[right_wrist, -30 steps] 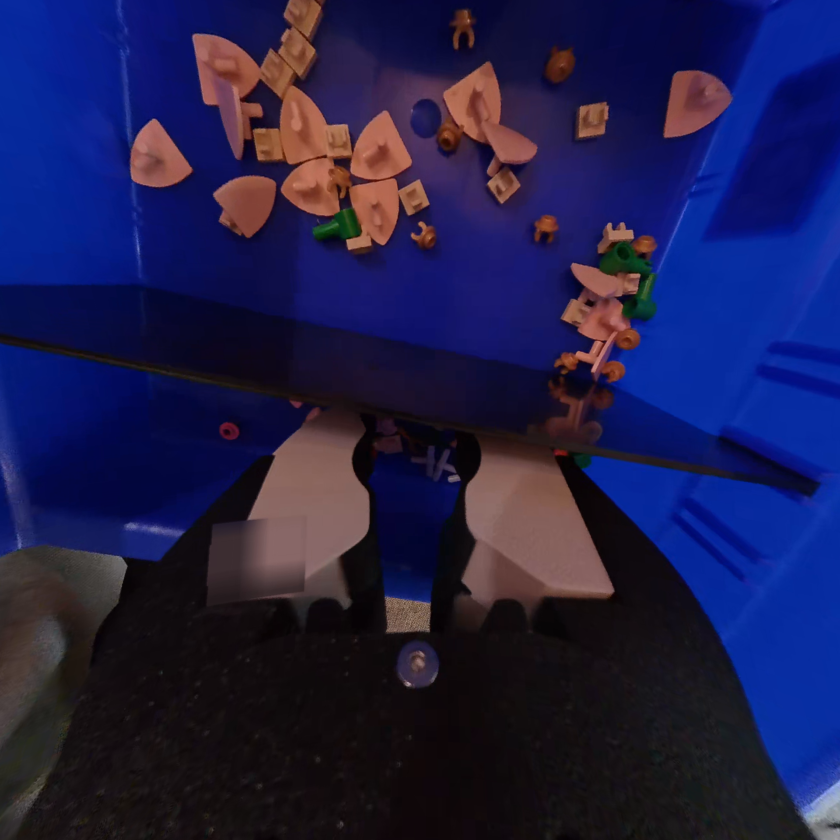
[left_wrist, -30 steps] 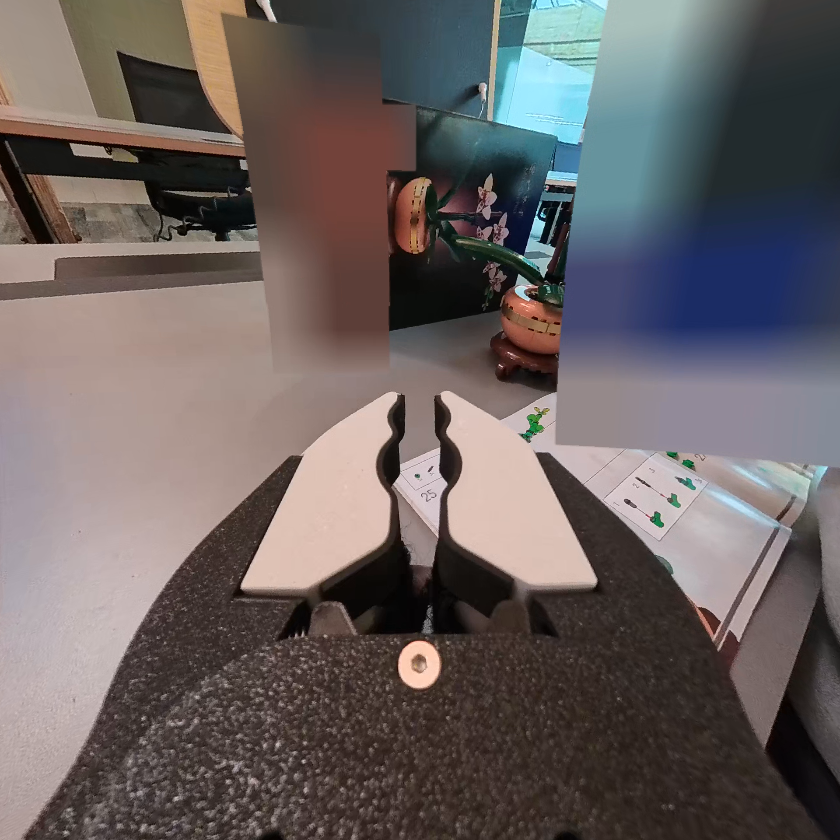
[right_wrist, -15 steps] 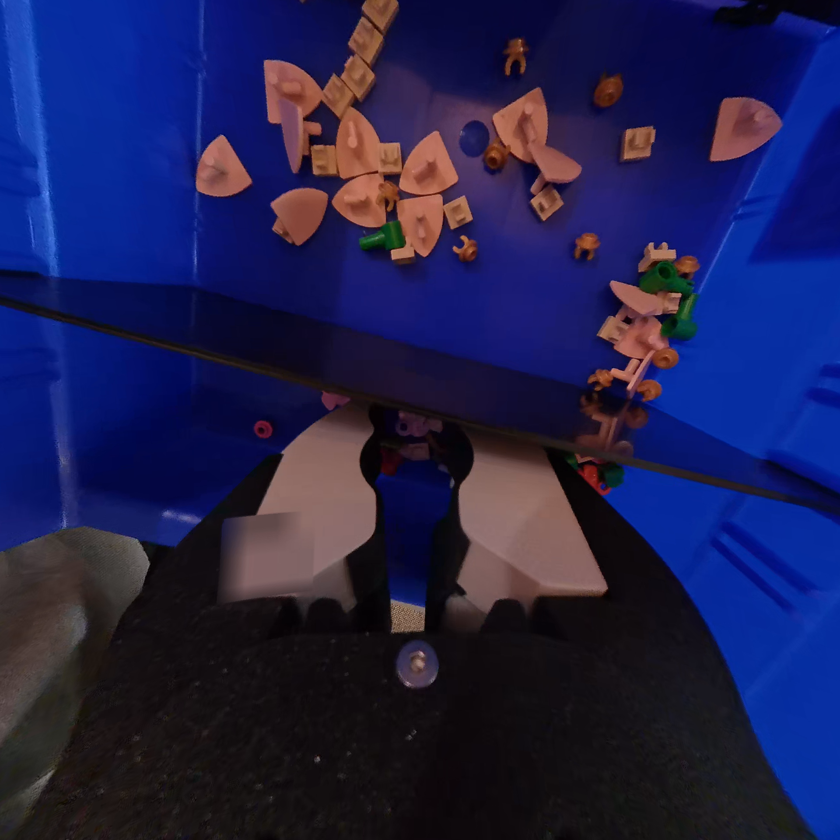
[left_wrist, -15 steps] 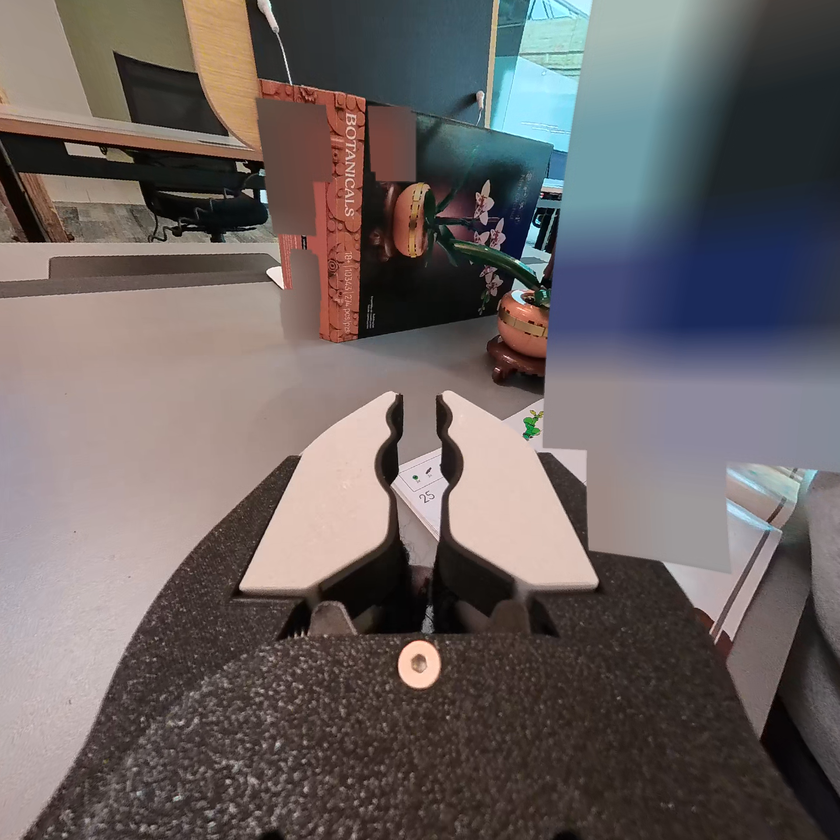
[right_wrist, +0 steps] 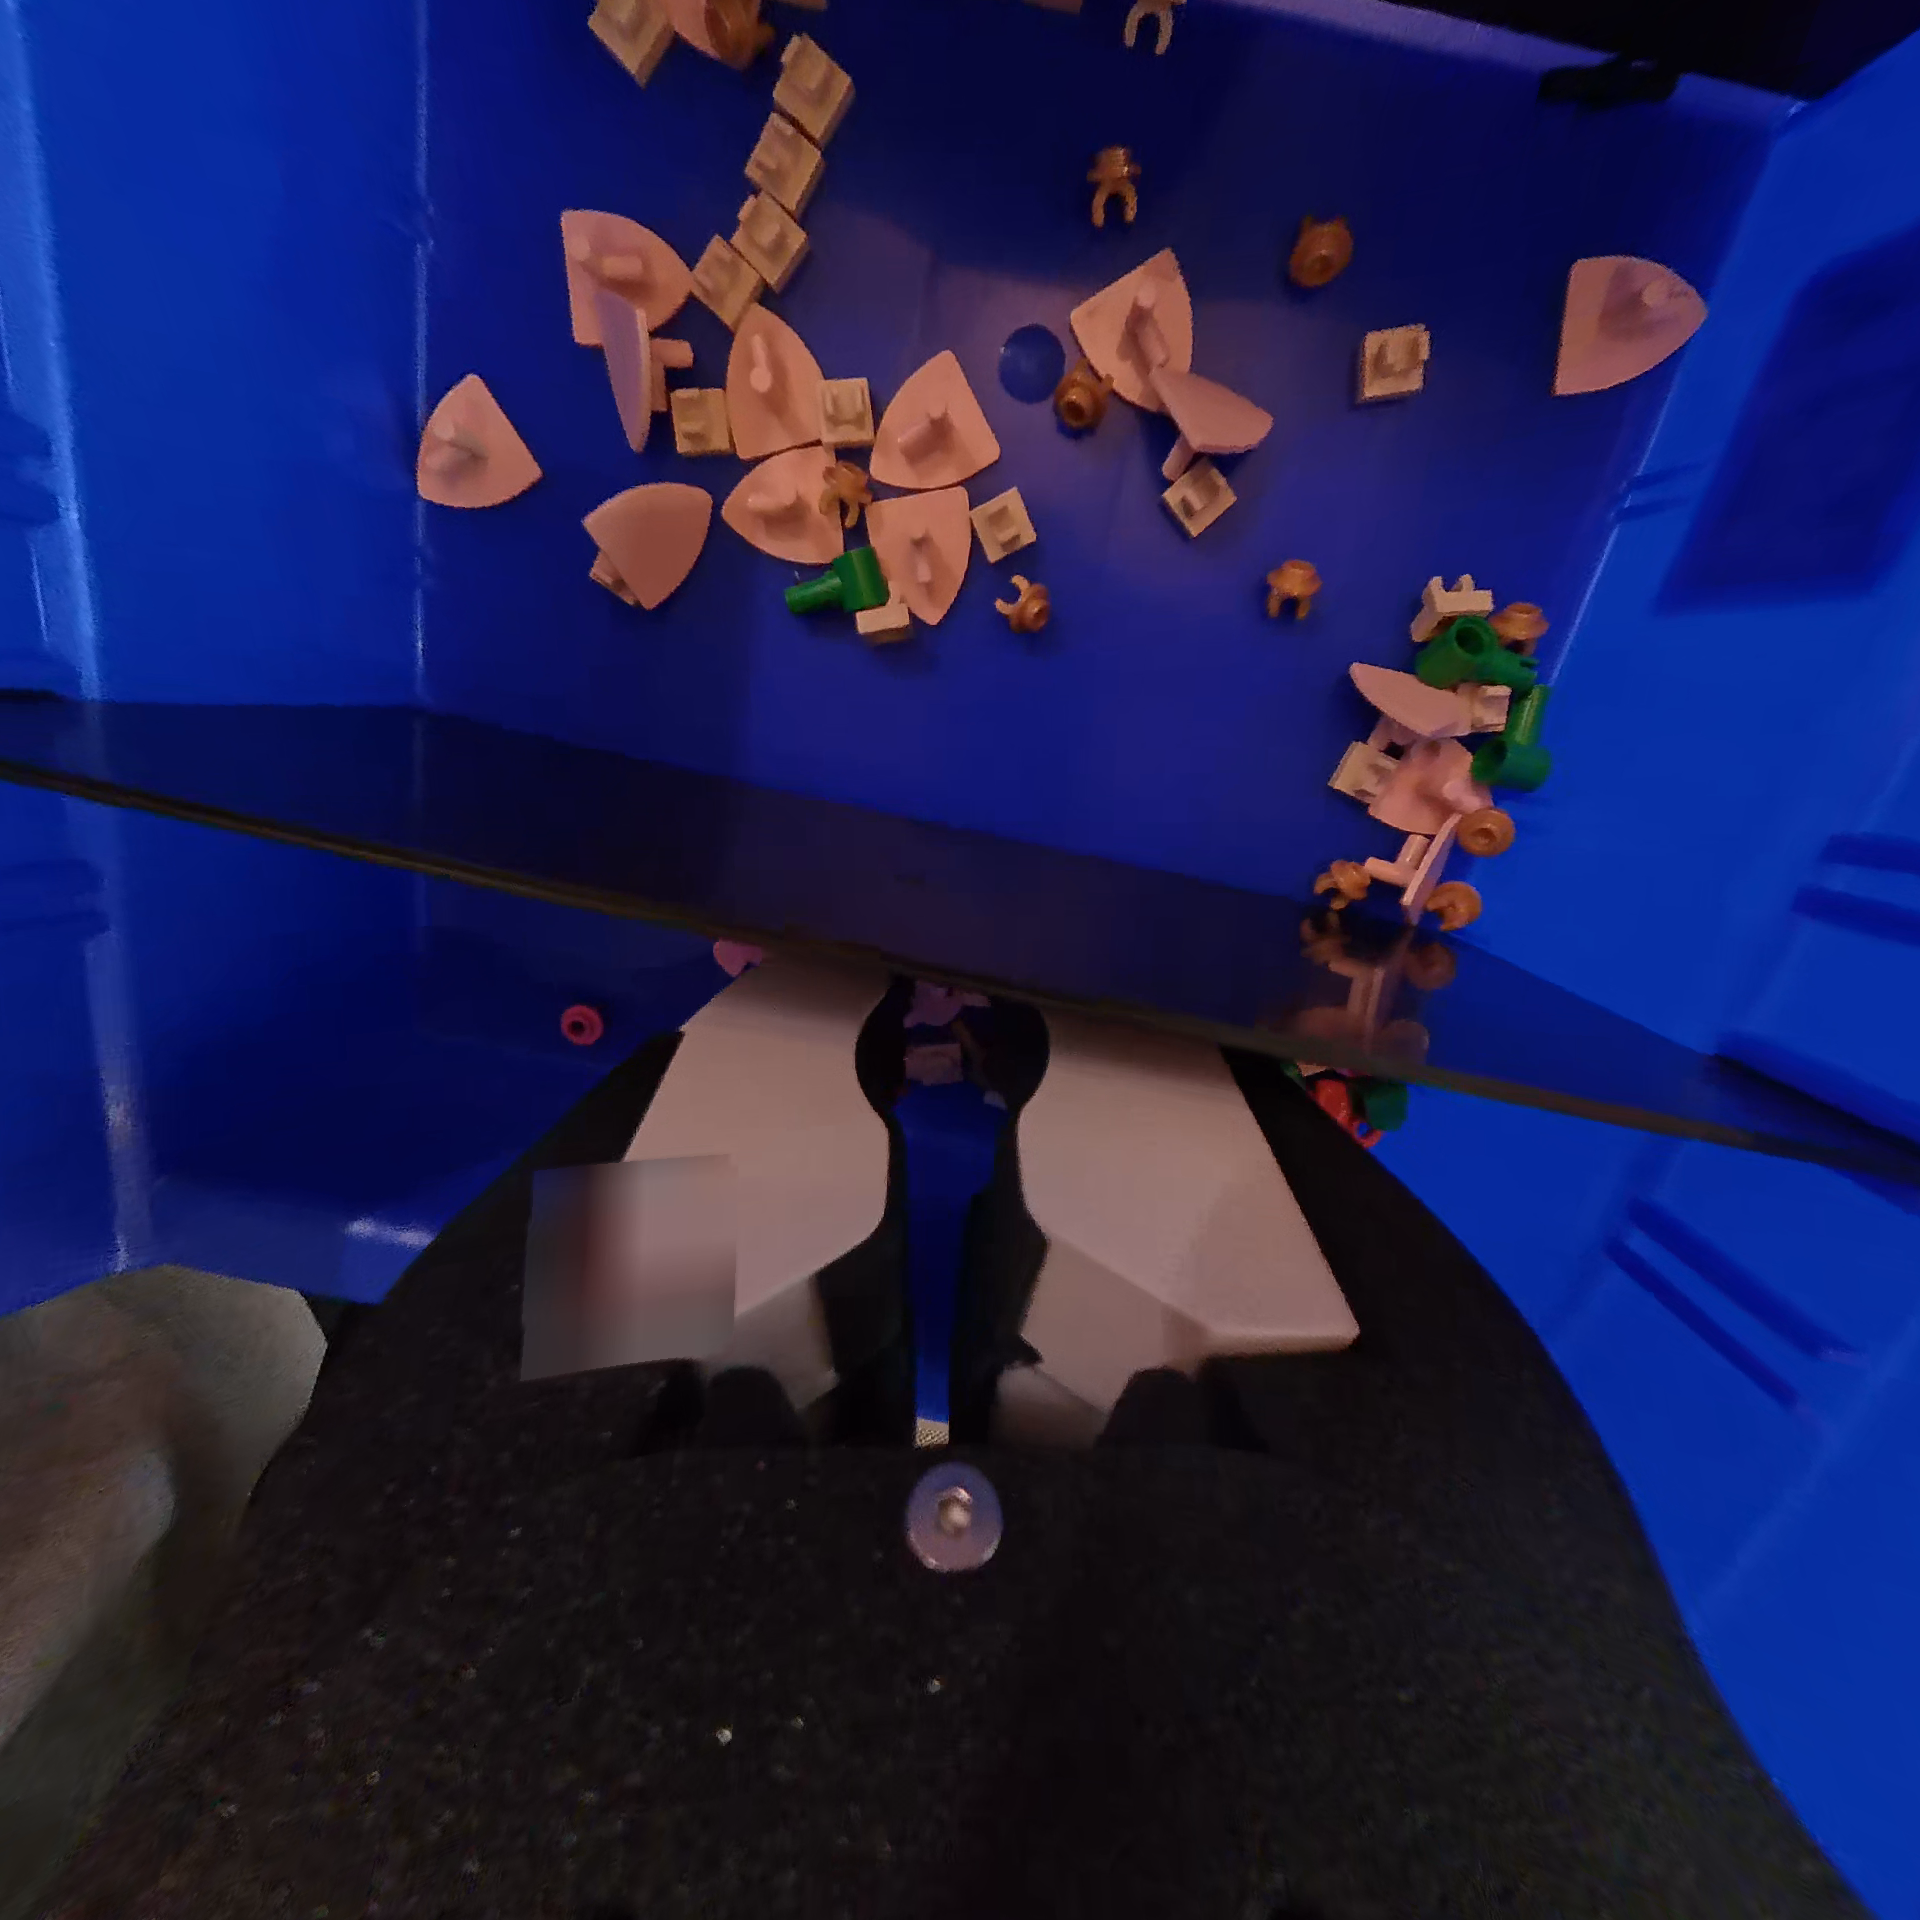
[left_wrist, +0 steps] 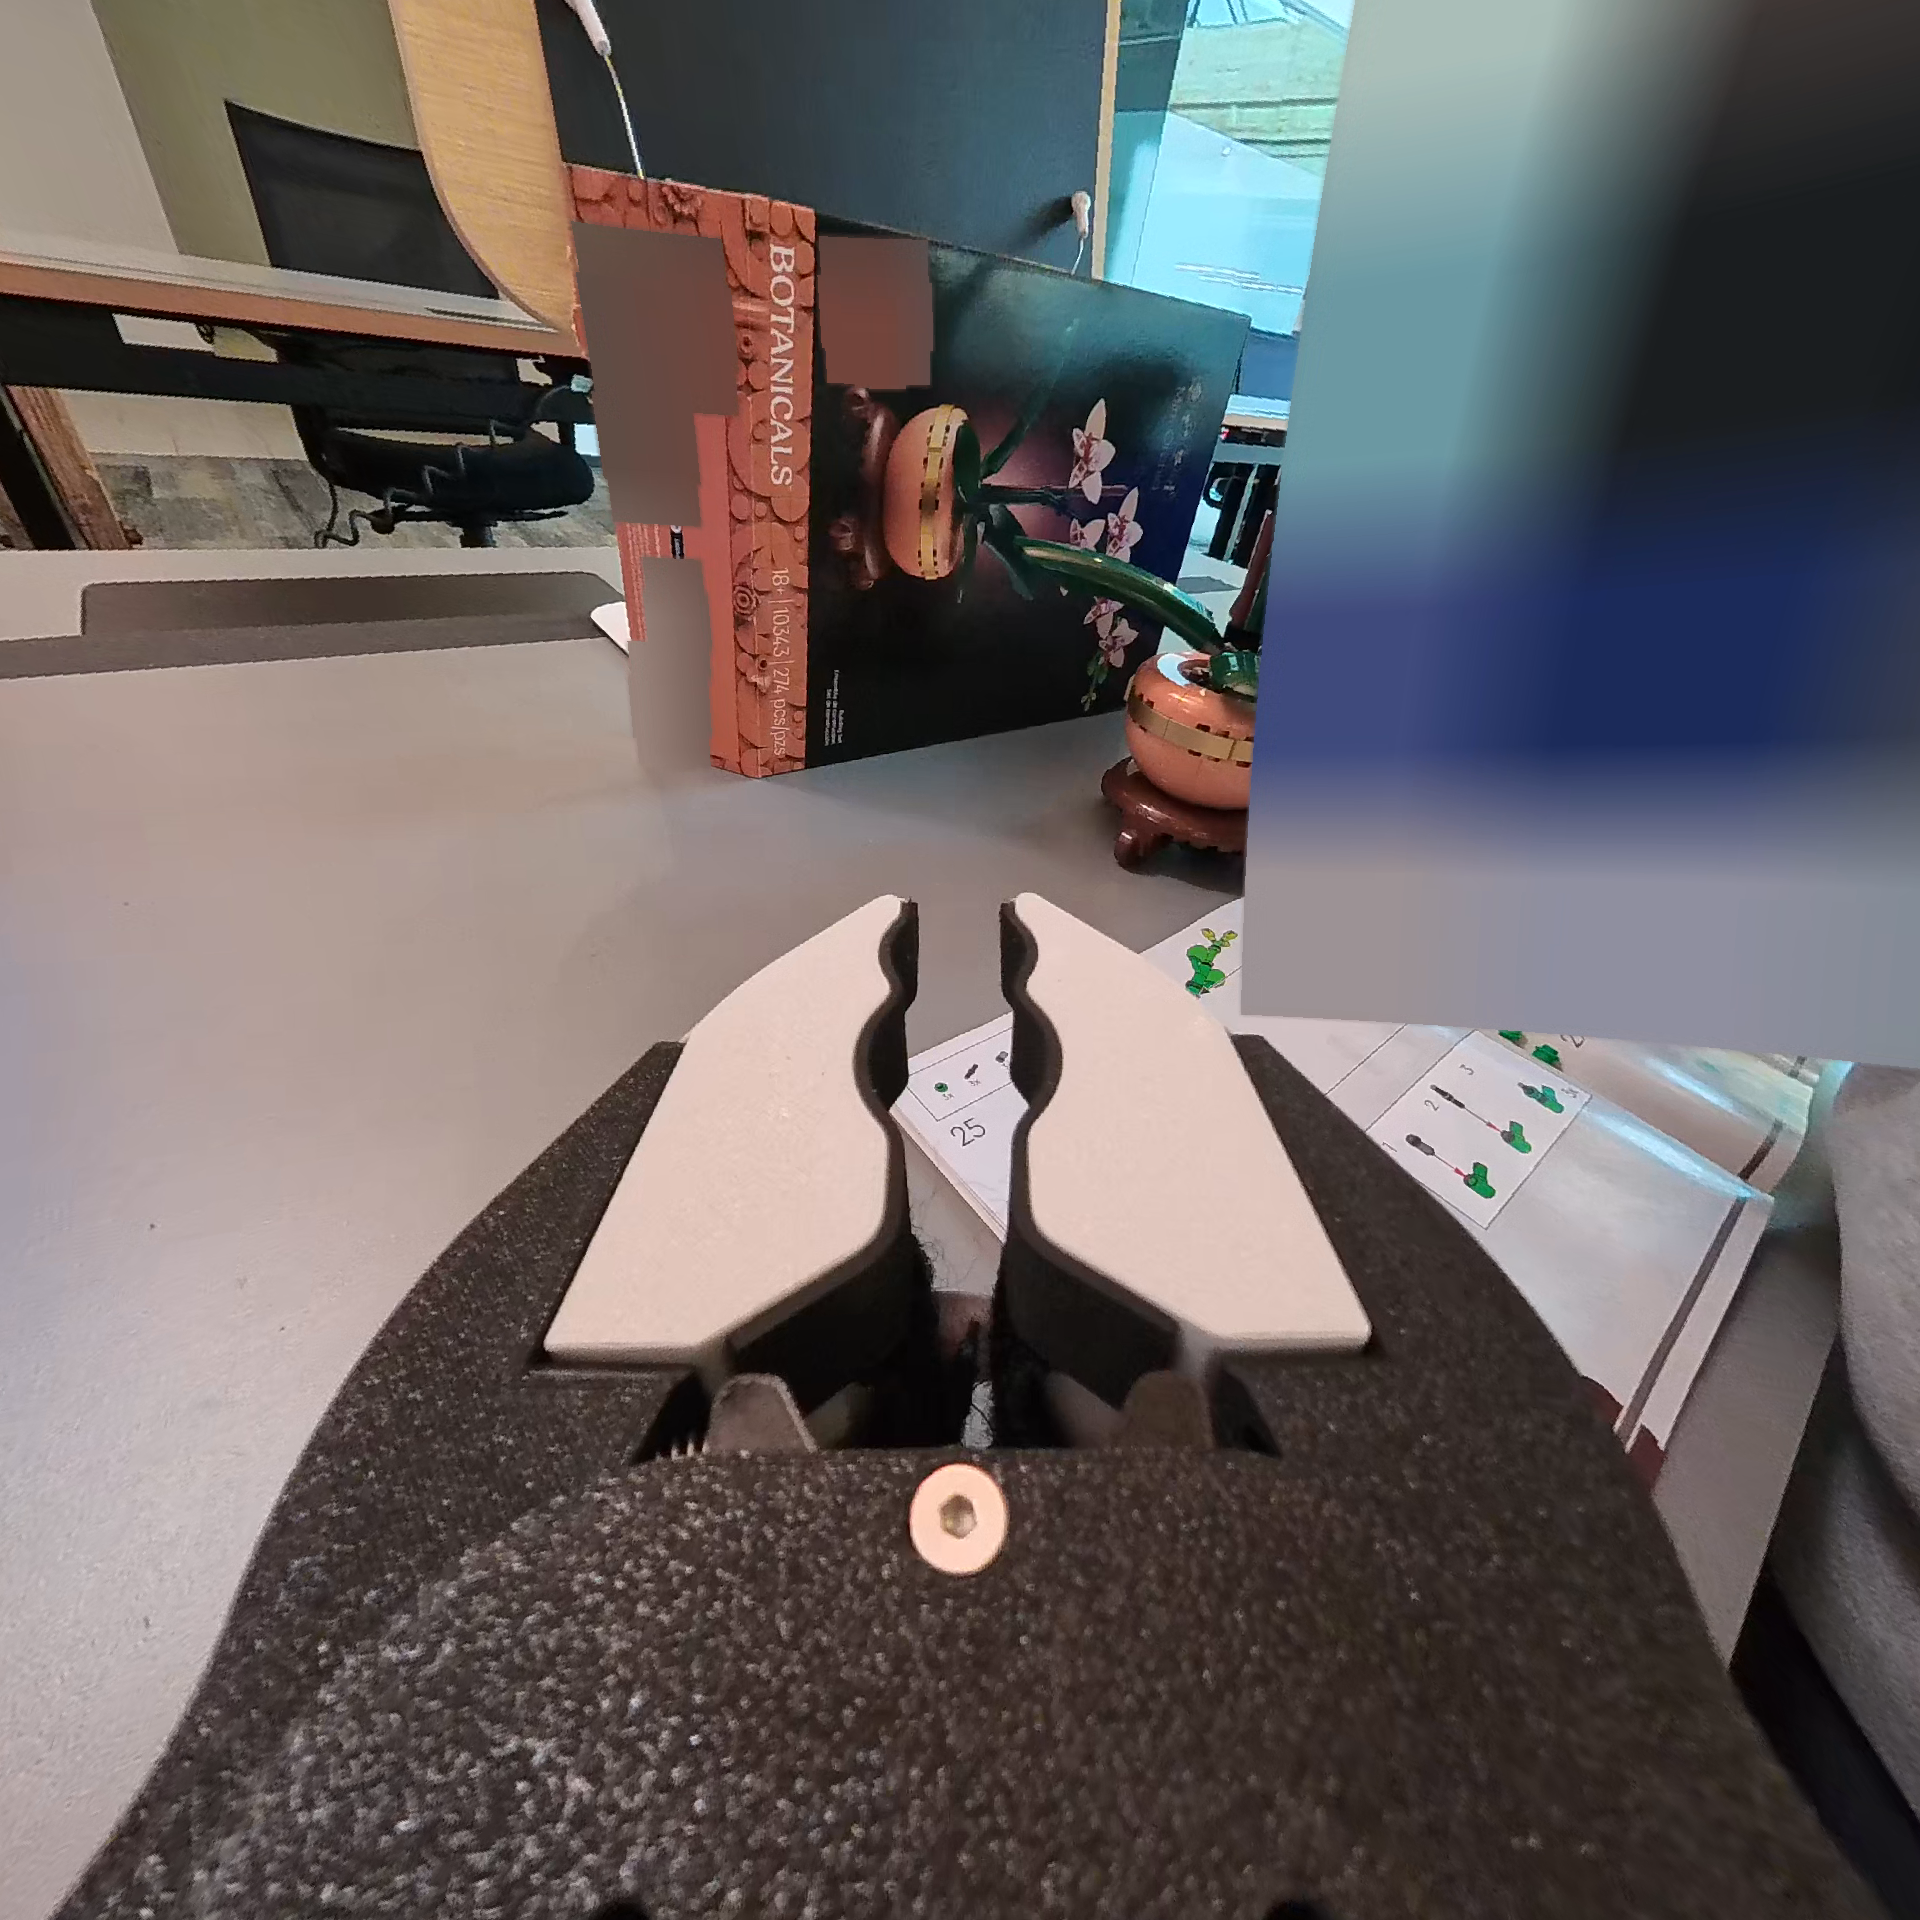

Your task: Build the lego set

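Note:
In the left wrist view my left gripper (left_wrist: 958,914) hovers low over a grey table (left_wrist: 312,935). Its fingers stand a little apart with nothing between them, above the corner of an open instruction booklet (left_wrist: 1455,1132). In the right wrist view my right gripper (right_wrist: 951,997) reaches down into a blue bin (right_wrist: 1766,727). Its fingertips are hidden behind a dark divider (right_wrist: 727,831). A few small pale pieces (right_wrist: 940,1039) show in the gap between the fingers; I cannot tell whether the pads press on any of them. Beyond the divider lie pink shell-shaped pieces (right_wrist: 774,400), tan square plates (right_wrist: 774,244) and a green peg (right_wrist: 847,587).
A dark and rust-coloured box (left_wrist: 987,499) stands upright on the table, with a built peach pot on a brown stand (left_wrist: 1184,717) to its right. In the bin, a cluster of mixed pieces (right_wrist: 1439,727) lies by the right wall and a pink stud (right_wrist: 580,1023) at the left. The grippers' ends are close to 55 cm from one another.
The right gripper's fingers have come closer together, and it has shifted a little inside the bin. The left gripper has stayed almost still, fingers unchanged.

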Motion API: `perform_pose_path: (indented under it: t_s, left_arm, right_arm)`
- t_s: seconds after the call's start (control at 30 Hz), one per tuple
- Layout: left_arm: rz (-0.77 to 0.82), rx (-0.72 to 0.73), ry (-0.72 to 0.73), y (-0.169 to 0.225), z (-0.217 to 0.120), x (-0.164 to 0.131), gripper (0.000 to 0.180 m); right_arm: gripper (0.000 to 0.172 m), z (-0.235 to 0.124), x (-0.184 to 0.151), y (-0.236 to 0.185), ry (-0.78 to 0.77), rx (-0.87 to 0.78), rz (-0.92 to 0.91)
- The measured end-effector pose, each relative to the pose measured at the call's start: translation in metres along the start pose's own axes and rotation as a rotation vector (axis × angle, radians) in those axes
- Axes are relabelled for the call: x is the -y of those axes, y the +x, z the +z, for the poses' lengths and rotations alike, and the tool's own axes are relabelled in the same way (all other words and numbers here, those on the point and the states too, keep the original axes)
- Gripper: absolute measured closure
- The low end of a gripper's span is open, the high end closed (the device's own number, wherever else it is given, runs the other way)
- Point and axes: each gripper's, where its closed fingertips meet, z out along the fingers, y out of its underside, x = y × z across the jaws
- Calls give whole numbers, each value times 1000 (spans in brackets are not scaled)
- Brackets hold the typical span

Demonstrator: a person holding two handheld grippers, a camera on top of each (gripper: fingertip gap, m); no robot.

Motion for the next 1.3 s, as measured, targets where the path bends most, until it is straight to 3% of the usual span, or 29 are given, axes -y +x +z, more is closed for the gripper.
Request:
perform_pose_path:
  t_s: [0.03, 0.57, 0.77, 0.93, 1.03, 1.13, 1.3]
  left_arm:
    - [0, -1, 0, 0, 0, 0, 166]
    - [2, -6, 23, 1, -2, 2, 165]
    - [-2, -11, 29, 0, -3, 3, 165]
    - [21, -29, 18, 5, -1, 2, 164]
    - [12, -23, 43, 4, -4, 5, 164]
    - [5, -37, 62, 5, -6, 7, 164]
    - [39, -53, 25, 11, -3, 2, 164]
  right_arm:
    - [162, 0, 0, 0, -1, -4, 1]
    - [167, -6, 4, -3, 43, 4, -67]
    - [167, -40, 17, -21, 152, 32, -118]
    - [167, -92, 66, -120, 447, 281, -370]
    - [167, -99, 88, -191, 558, 463, -523]
    - [167, -71, 97, -256, 550, 600, -629]
    - [167, 12, 53, -327, 283, 748, -751]
